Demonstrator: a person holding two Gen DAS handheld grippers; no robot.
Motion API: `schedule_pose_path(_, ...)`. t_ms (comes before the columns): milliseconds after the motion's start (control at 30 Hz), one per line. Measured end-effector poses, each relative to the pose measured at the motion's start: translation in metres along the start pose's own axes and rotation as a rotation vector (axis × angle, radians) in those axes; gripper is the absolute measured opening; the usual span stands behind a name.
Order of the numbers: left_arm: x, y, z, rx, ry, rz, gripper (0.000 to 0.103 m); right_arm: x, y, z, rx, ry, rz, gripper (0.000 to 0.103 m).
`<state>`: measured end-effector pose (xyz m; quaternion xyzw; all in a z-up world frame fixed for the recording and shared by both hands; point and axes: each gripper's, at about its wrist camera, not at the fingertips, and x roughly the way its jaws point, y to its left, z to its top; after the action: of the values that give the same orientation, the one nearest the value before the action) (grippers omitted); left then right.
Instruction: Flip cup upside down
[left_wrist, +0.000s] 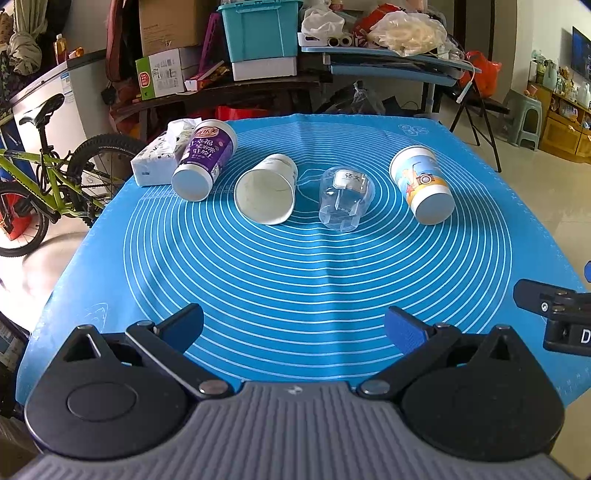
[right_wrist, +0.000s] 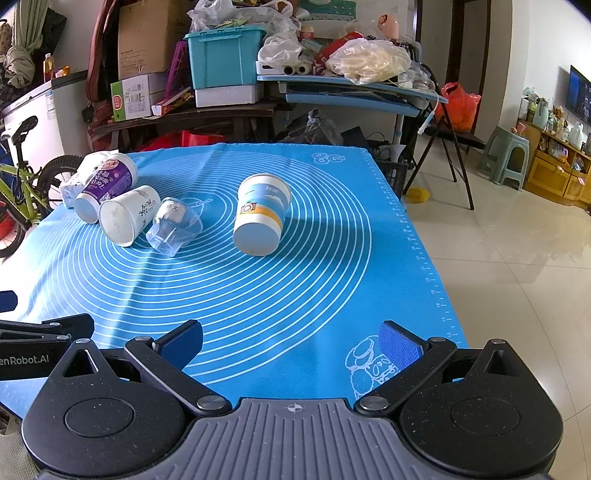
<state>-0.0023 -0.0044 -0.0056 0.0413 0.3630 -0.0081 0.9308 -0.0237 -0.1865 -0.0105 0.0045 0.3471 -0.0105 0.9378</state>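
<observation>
Several cups lie on their sides in a row across the blue mat (left_wrist: 295, 280). From the left: a purple cup (left_wrist: 205, 158), a white paper cup (left_wrist: 267, 190) with its mouth toward me, a clear plastic cup (left_wrist: 345, 199), and a blue-and-orange printed cup (left_wrist: 421, 184). The right wrist view shows the same cups: purple (right_wrist: 105, 184), white (right_wrist: 127, 216), clear (right_wrist: 173, 227), printed (right_wrist: 260, 214). My left gripper (left_wrist: 293, 328) is open and empty, near the mat's front edge. My right gripper (right_wrist: 291, 345) is open and empty, near the front right of the mat.
A tissue pack (left_wrist: 159, 155) lies behind the purple cup at the mat's far left. A green bicycle (left_wrist: 40, 184) stands to the left. Cluttered shelves and a teal bin (left_wrist: 260, 31) stand behind the table. Tiled floor (right_wrist: 517, 258) lies to the right.
</observation>
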Motion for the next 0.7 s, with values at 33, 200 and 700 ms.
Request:
schedule_pose_path(33,0.000,0.000,0.000,0.000,0.000,0.001,0.102,0.000,0.000,0.000,-0.001,0.000,-0.001,0.103)
schedule_pose_path(200,0.000,-0.001,0.000,0.002,0.002,-0.001,0.102,0.000,0.000,0.000,-0.003,0.000,0.001,0.103)
schedule_pose_path(700,0.017,-0.028,0.025,0.020,-0.036,0.005,0.102,0.015,-0.019,0.019,-0.007,-0.035,-0.024,0.103)
